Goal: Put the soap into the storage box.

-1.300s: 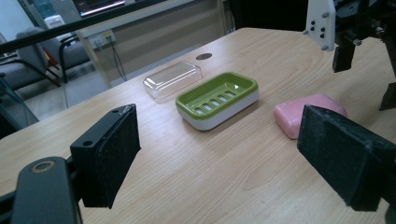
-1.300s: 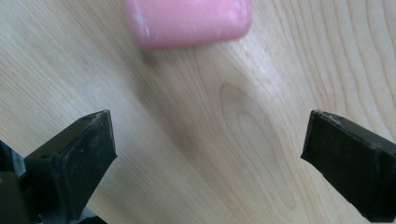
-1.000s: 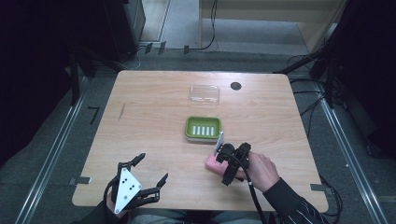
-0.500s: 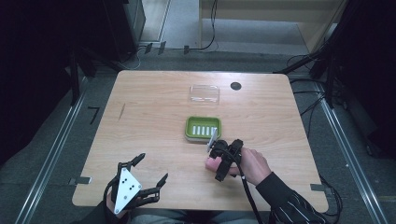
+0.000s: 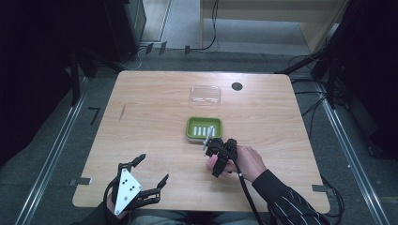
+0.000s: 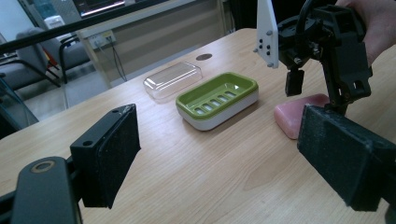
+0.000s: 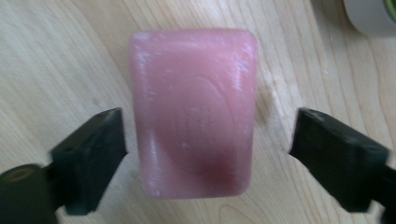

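A pink soap bar (image 7: 194,112) lies flat on the wooden table (image 5: 155,108), just in front of the green soap dish (image 5: 203,129). My right gripper (image 7: 208,154) points down over it with a jaw on either side. Its jaws have just been closing with the soap between them. The left pad is almost at the bar and a gap remains at the right pad. In the left gripper view the right gripper (image 6: 317,93) hangs above the soap bar (image 6: 299,114). My left gripper (image 5: 152,168) rests open near the table's front left edge, holding nothing.
A clear plastic lid (image 5: 205,93) lies behind the soap dish (image 6: 217,98), and a small black disc (image 5: 237,86) sits to the lid's right. The dish's pale corner (image 7: 373,16) is close to the soap. Bare wood stretches across the table's left half.
My right gripper has shifted a little to the left and down over the soap, and its jaws stand narrower. The left gripper has stayed where it was.
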Demonstrator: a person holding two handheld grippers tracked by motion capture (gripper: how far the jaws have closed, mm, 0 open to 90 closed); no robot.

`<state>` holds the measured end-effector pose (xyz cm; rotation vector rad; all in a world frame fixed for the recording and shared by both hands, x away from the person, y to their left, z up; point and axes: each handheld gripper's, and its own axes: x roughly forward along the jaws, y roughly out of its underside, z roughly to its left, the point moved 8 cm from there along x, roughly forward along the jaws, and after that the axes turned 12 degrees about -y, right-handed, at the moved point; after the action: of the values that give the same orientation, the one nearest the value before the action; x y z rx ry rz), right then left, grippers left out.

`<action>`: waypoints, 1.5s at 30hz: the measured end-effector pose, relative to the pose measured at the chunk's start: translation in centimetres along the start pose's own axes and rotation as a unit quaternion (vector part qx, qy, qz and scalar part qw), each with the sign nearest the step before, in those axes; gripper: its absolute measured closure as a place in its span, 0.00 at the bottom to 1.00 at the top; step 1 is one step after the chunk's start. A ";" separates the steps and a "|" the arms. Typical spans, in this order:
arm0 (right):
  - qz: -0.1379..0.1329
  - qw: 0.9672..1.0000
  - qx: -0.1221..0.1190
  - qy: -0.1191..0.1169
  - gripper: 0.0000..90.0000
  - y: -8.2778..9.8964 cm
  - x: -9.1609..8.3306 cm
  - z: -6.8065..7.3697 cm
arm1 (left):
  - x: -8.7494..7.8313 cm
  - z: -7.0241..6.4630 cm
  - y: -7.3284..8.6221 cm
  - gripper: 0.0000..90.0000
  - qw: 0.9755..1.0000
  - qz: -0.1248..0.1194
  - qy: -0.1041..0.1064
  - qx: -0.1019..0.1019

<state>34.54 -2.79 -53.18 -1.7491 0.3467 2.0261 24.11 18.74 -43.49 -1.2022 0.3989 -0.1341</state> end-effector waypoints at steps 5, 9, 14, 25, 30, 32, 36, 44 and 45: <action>-0.012 1.000 -0.013 0.009 0.22 -0.4 -0.2 0.3 | 0.0 0.0 0.0 0.15 1.000 0.001 0.001 0.002; -0.008 1.000 -0.018 0.009 0.29 -0.6 -0.1 0.4 | 0.0 0.0 0.0 0.15 1.000 0.000 0.000 0.001; 0.007 1.000 -0.022 0.005 0.30 -0.7 0.3 0.5 | 0.0 0.0 0.0 0.15 1.000 0.000 0.000 0.000; 0.025 0.999 -0.032 0.002 0.41 -0.5 0.8 0.6 | 0.0 0.0 0.0 0.15 1.000 0.000 -0.001 0.002; 0.025 0.999 -0.034 0.002 0.42 -0.5 0.8 0.5 | 0.0 0.0 0.0 0.15 1.000 0.001 -0.001 0.001; 0.025 0.999 -0.037 0.003 0.43 -0.5 0.8 0.5 | 0.0 0.0 0.0 0.15 1.000 0.000 0.000 0.001; 0.026 0.999 -0.042 0.003 0.43 -0.4 0.7 0.5 | 0.0 0.0 0.0 0.15 1.000 0.001 -0.001 0.001; 0.028 0.999 -0.043 0.008 0.43 -0.3 0.5 0.4 | 0.0 0.0 0.0 0.15 1.000 0.001 0.000 0.002; 0.027 0.999 -0.042 0.008 0.43 -0.3 0.4 0.4 | 0.0 0.0 0.0 0.15 1.000 0.001 0.000 0.002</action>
<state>34.29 -2.28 -53.49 -1.8248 0.3210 2.0940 24.11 18.70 -43.52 -1.1973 0.3996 -0.1330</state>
